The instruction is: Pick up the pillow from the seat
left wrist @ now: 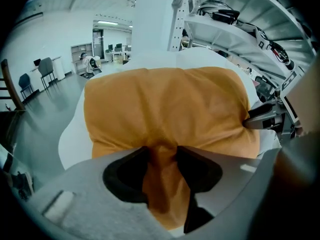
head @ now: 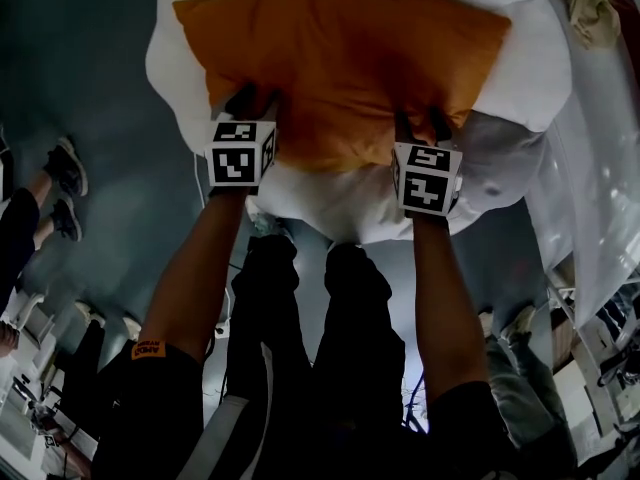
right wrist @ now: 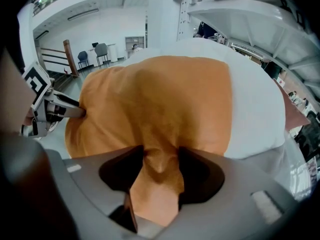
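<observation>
An orange pillow [head: 340,58] lies on a white, puffy seat [head: 520,63]. My left gripper [head: 255,100] is shut on the pillow's near edge at the left, and my right gripper [head: 420,123] is shut on the same edge at the right. In the left gripper view a fold of the orange pillow [left wrist: 165,109] is pinched between the black pads of the left gripper [left wrist: 161,156]. The right gripper view shows the same: a bunched fold of the pillow [right wrist: 155,104] squeezed in the right gripper [right wrist: 161,159]. The white seat [right wrist: 250,109] shows behind it.
A bystander's legs and shoes [head: 60,183] stand at the left on the grey floor. White sheeting and cluttered racks [head: 600,298] line the right side. Office chairs [left wrist: 45,69] stand far off in the open hall.
</observation>
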